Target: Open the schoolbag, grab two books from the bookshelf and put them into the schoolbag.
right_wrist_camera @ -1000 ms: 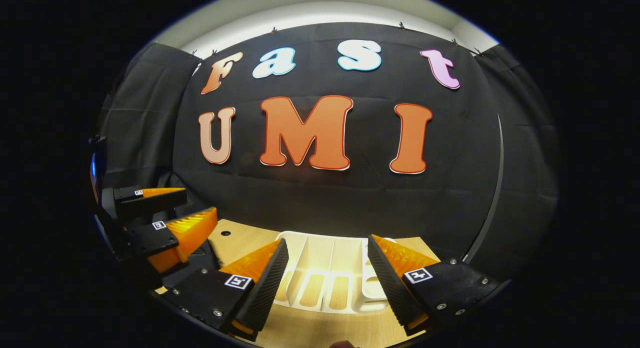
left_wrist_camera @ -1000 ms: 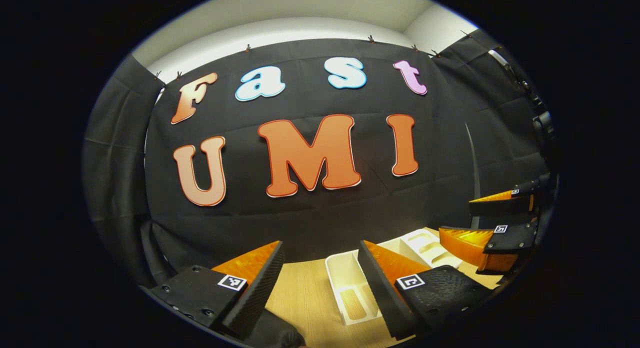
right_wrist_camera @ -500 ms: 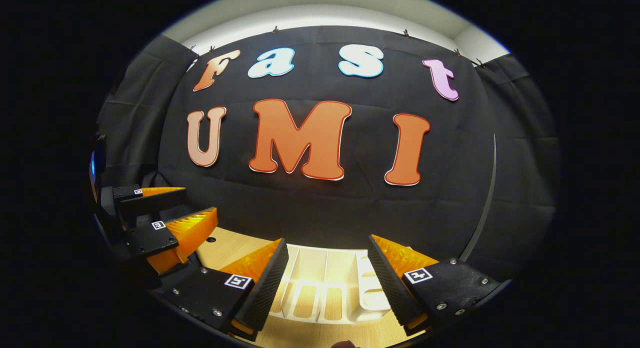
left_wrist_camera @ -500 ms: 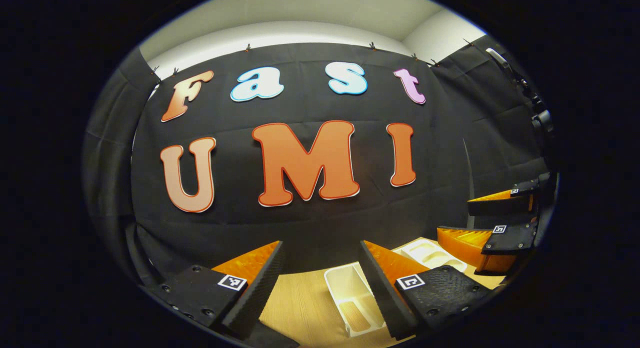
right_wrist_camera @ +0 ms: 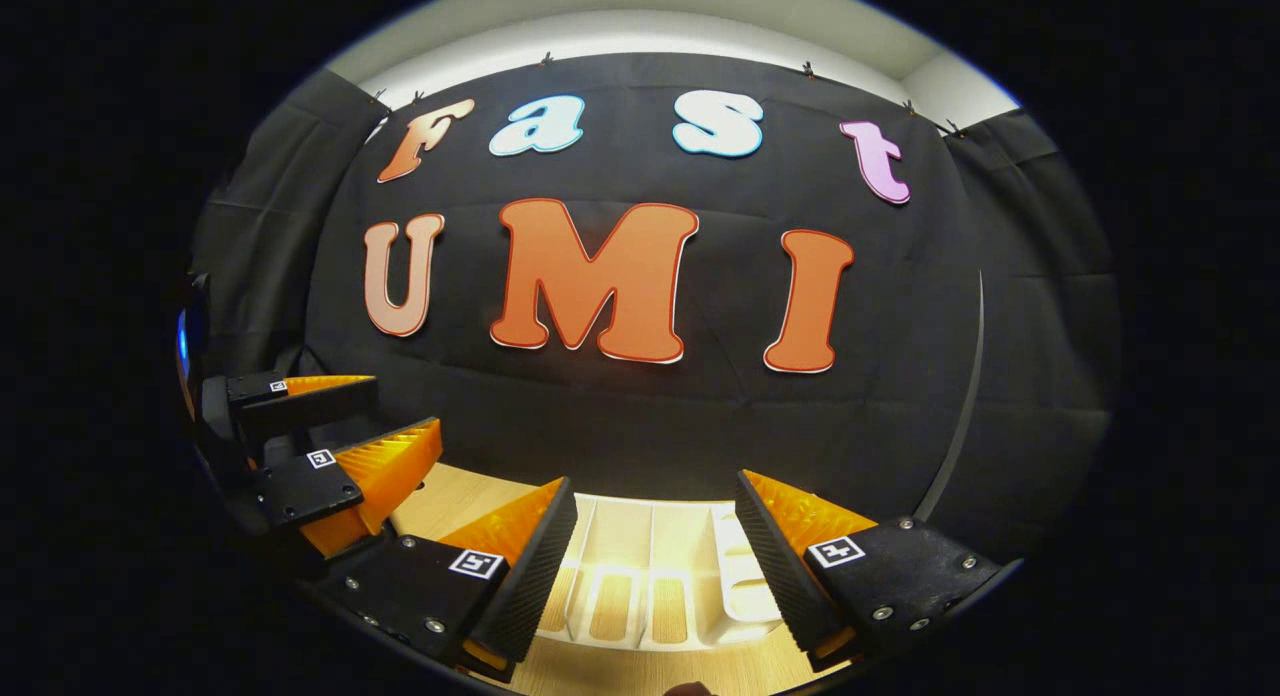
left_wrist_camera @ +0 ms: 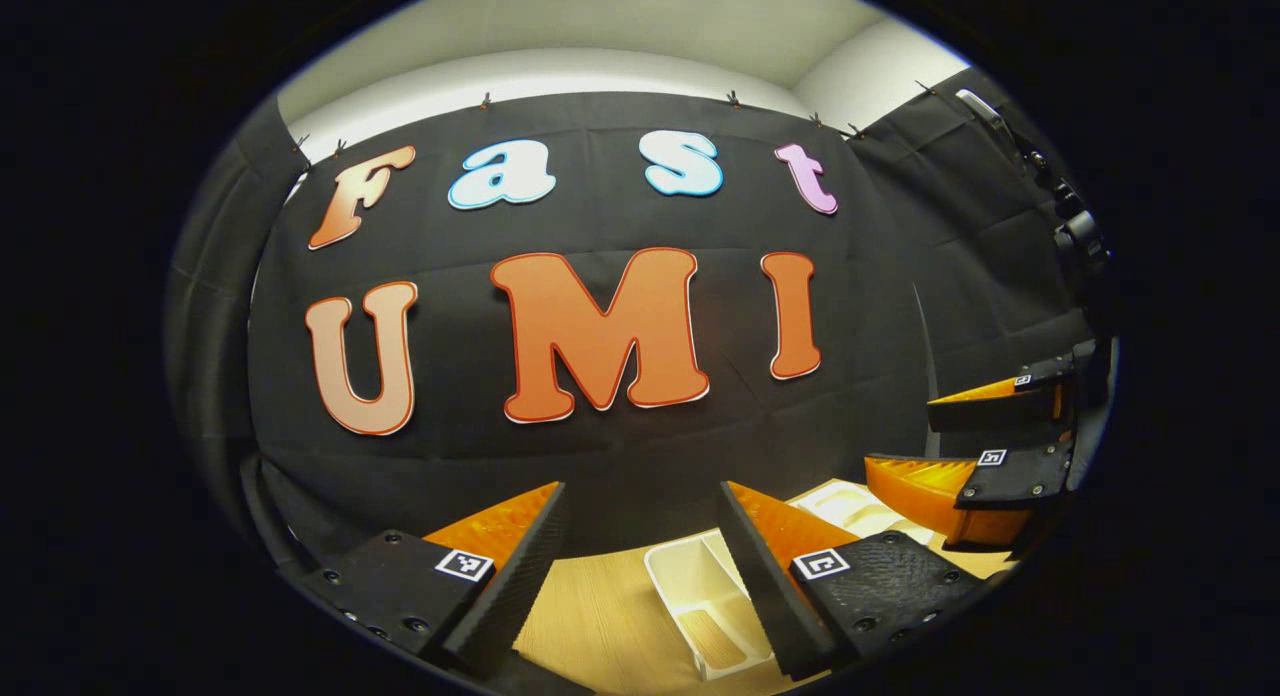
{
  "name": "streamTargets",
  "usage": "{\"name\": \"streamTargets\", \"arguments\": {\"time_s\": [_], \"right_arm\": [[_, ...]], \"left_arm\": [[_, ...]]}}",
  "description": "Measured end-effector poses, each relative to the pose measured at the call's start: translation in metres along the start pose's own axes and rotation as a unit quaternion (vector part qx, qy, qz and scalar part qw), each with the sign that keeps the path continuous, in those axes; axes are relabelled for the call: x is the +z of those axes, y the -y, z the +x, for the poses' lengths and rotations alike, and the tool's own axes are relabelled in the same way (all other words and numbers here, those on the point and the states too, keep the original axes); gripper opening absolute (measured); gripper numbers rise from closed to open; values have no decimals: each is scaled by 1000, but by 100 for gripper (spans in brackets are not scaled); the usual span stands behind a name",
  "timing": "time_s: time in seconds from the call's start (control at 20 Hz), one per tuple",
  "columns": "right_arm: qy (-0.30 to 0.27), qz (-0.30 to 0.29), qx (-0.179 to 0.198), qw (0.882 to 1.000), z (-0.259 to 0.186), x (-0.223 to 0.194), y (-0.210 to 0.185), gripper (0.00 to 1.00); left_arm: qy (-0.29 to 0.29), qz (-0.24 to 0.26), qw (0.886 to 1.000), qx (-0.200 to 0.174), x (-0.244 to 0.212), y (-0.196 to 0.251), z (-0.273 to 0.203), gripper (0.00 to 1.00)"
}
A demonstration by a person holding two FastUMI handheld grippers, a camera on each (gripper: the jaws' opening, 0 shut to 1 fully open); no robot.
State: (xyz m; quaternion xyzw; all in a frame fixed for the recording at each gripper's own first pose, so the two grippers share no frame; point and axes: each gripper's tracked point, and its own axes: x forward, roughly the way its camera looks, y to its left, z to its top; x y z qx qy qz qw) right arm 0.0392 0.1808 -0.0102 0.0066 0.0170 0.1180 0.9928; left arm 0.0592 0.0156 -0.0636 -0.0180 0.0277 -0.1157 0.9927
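In the left gripper view my left gripper (left_wrist_camera: 640, 521) is open, its orange-and-black fingers held above the wooden table (left_wrist_camera: 590, 601) with nothing between them. Behind it lies a white slotted bookshelf (left_wrist_camera: 705, 601) with no books in its slots. My right gripper (left_wrist_camera: 935, 441) shows at the right edge, open. In the right gripper view the right gripper (right_wrist_camera: 655, 516) is open over the white bookshelf (right_wrist_camera: 640, 576), whose dividers stand bare. The left gripper (right_wrist_camera: 385, 416) sits at the left, open.
The black cloth wall (right_wrist_camera: 640, 406) rises close behind the table's far edge. A camera on a mount (left_wrist_camera: 1075, 241) hangs at the upper right. Pale wooden table (right_wrist_camera: 440, 491) shows to the left of the bookshelf.
Both grippers have tilted up a little, so the table and bookshelf sit lower in each view. Both stay open and hold nothing.
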Motion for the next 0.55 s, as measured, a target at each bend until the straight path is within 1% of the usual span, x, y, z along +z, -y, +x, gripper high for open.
{"name": "streamTargets", "arguments": {"time_s": [0.35,0.55], "right_arm": [[3,-6,8,1000,-8,3,1,94],[8,-5,15,1000,-11,6,1,94]], "left_arm": [[2,5,1000,2,5,5,-2,93],[4,9,1000,11,8,2,-7,93]]}}
